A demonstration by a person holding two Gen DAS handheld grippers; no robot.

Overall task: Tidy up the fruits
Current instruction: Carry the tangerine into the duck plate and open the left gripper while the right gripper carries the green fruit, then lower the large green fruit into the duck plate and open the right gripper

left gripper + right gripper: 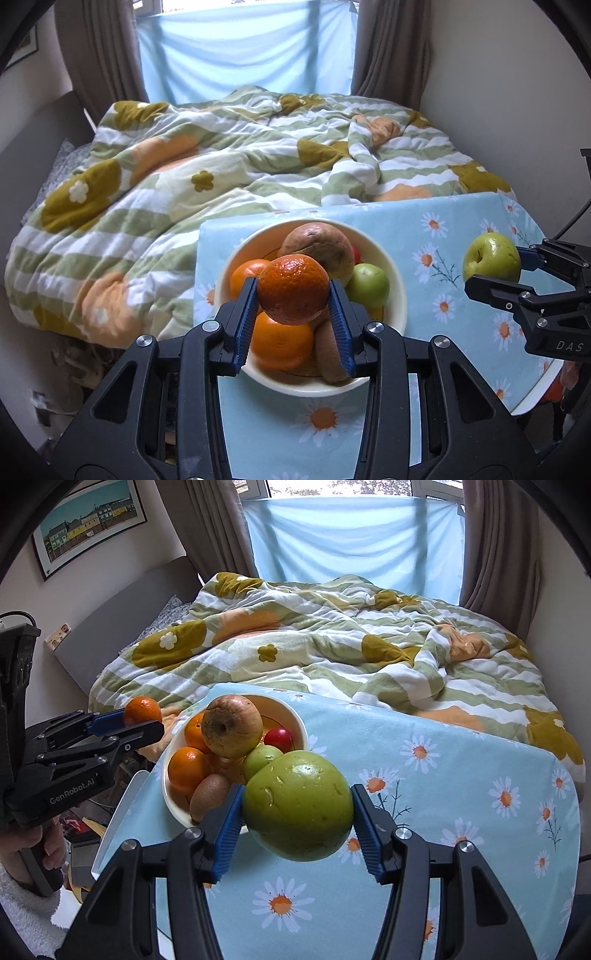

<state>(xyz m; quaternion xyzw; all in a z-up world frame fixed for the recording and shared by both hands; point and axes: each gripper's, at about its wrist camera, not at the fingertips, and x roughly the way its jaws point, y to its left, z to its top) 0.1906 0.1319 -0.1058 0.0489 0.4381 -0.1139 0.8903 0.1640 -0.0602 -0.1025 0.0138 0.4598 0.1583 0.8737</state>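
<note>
My left gripper (293,291) is shut on an orange (292,288) and holds it above the white bowl (397,291). The bowl holds two more oranges, a brown wrinkled apple (317,247), a green apple (369,284), a kiwi (328,350) and a small red fruit. My right gripper (297,808) is shut on a large green apple (299,805), held above the daisy tablecloth to the right of the bowl (170,801). The right gripper also shows in the left wrist view (495,264), and the left gripper in the right wrist view (144,718).
The small table with the light blue daisy cloth (461,775) stands against a bed with a crumpled flowered duvet (221,166). Curtains and a blue sheet cover the window behind. Clutter lies on the floor left of the table (81,827).
</note>
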